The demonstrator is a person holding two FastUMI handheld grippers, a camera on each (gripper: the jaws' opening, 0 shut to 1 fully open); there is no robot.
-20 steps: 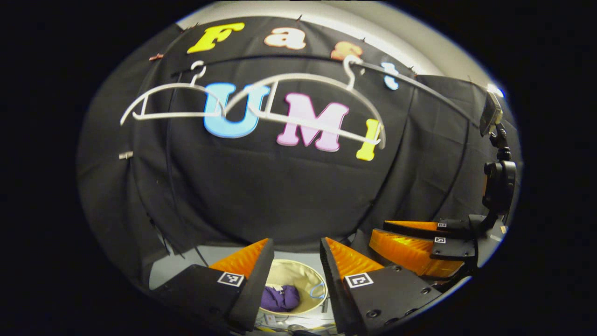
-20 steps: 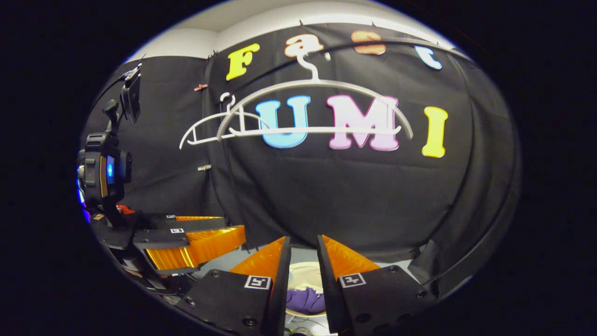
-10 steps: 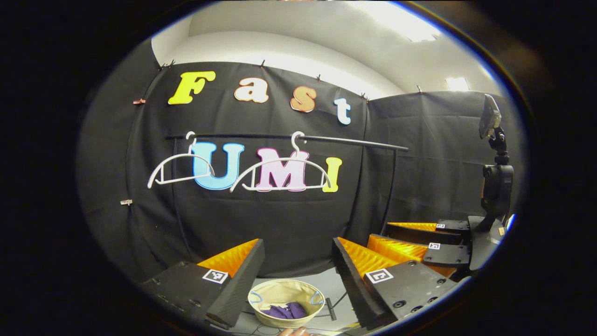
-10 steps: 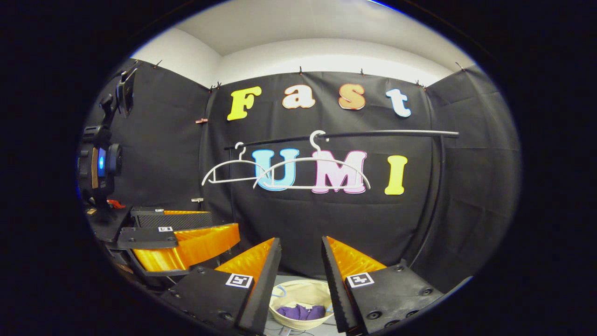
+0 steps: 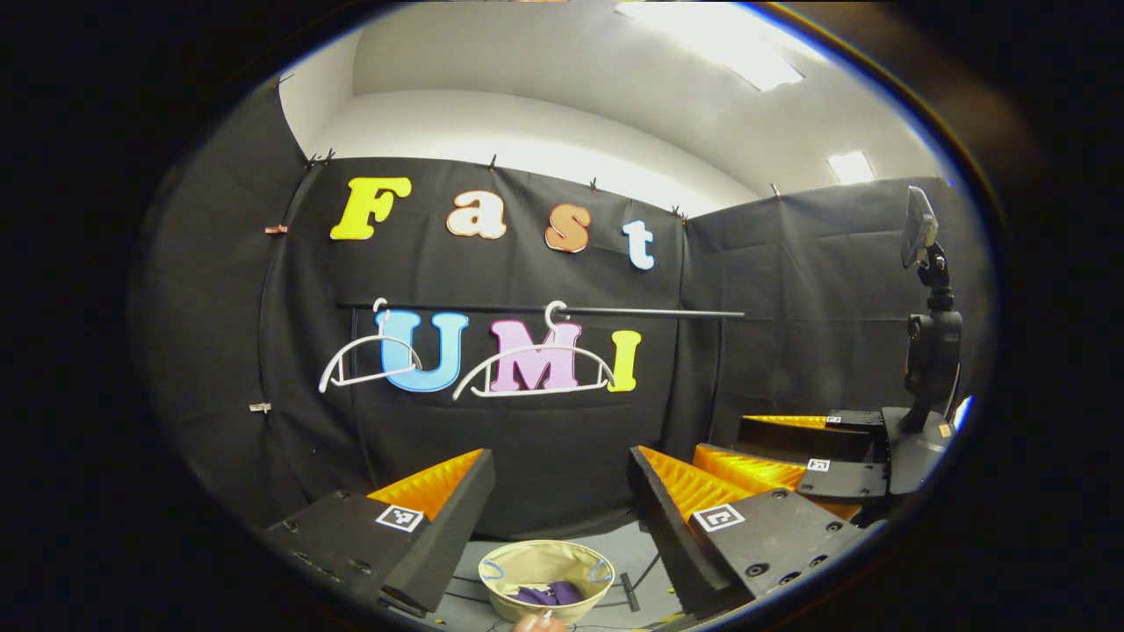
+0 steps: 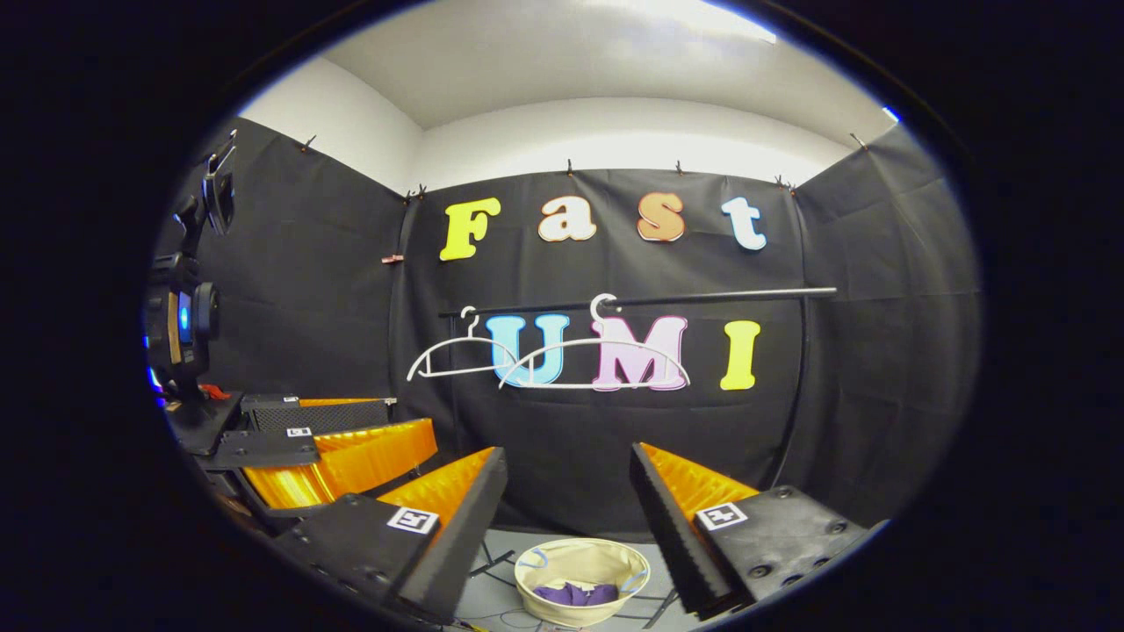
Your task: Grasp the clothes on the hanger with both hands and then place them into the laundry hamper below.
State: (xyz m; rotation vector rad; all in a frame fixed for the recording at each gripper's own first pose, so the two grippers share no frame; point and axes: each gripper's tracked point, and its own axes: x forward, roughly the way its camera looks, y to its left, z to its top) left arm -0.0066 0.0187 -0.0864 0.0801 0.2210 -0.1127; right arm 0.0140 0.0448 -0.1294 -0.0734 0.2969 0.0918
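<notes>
Now both grippers hang spread and empty: left gripper (image 5: pixel 562 491), right gripper (image 6: pixel 569 491). Purple clothes (image 6: pixel 576 593) lie crumpled in the bottom of the beige laundry hamper (image 6: pixel 544 562) on the floor, their long axis unclear. Two bare white hangers (image 6: pixel 597 362) hang from the rail (image 6: pixel 702 298), bars along it.

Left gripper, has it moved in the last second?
Yes. The left gripper has pulled back from the hangers: they look smaller and farther, and the hamper sits beyond it.

Grey floor (image 6: pixel 492 597) under a beige hamper (image 6: pixel 581 592), purple clothes (image 6: pixel 575 593) inside, perhaps cables alongside.
</notes>
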